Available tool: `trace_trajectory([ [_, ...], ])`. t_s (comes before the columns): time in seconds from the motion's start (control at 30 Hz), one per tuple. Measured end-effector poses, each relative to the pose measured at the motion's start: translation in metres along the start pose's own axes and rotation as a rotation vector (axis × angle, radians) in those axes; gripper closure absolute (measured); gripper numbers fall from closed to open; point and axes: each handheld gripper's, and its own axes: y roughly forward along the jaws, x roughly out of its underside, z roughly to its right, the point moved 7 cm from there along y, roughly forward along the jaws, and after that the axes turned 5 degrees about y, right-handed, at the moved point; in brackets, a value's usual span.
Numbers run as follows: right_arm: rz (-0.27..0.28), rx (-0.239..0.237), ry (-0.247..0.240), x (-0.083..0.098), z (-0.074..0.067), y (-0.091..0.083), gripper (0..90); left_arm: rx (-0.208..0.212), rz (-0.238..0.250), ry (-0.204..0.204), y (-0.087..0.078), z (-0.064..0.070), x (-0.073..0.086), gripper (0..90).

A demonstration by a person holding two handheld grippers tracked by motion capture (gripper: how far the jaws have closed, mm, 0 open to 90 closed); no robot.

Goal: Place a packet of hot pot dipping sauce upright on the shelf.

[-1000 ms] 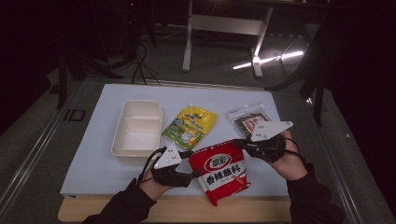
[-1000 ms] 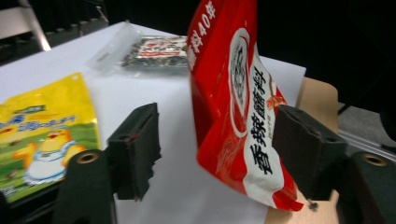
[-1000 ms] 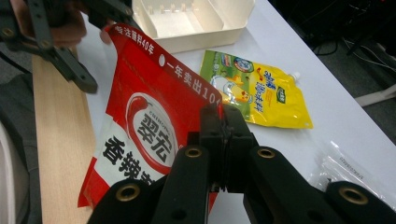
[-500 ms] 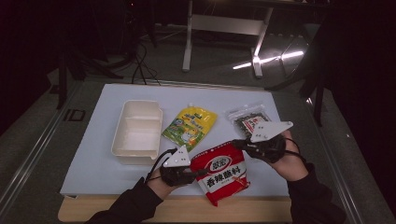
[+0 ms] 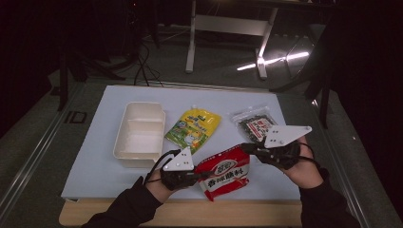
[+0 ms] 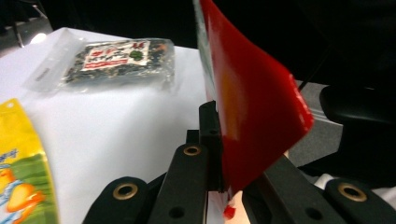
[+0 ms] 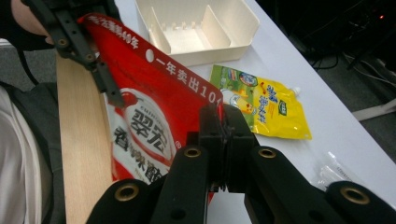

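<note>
Low in the frame's centre, a glossy red plastic sauce pouch (image 5: 223,172) is pinched on both edges: the left gripper (image 5: 198,175) has just clamped shut on it, and the right gripper (image 5: 247,147) grasps it too. Just above lie a yellow spouted pouch (image 5: 194,129), a clear seaweed packet (image 5: 254,123) and, to the left, a cream divided plastic box (image 5: 139,133).

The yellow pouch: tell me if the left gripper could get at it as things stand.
Probably not yet: the left gripper is shut on the red packet, which the right gripper also holds. The yellow pouch lies close, uncovered.
</note>
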Motion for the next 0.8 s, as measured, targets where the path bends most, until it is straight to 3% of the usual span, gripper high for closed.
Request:
trace_trajectory([
  [0.23,0.028,-0.007,0.005,-0.003,0.001,-0.001,87.4,0.01,0.0,0.018,-0.01,-0.01,-0.007,90.0],
  [0.43,0.07,-0.023,0.037,-0.001,0.005,0.004,72.6,0.02,0.003,0.028,-0.016,-0.018,-0.012,90.0],
  [0.63,0.064,-0.067,0.068,0.007,0.005,0.018,61.4,0.039,0.043,0.033,-0.022,-0.02,-0.019,90.0],
  [0.67,0.045,-0.09,0.069,0.013,0.004,0.028,60.7,0.035,0.052,0.041,-0.024,-0.02,-0.021,90.0],
  [0.8,0.022,-0.112,0.07,0.016,0.003,0.036,59.7,0.035,0.057,0.049,-0.026,-0.02,-0.023,90.0],
])
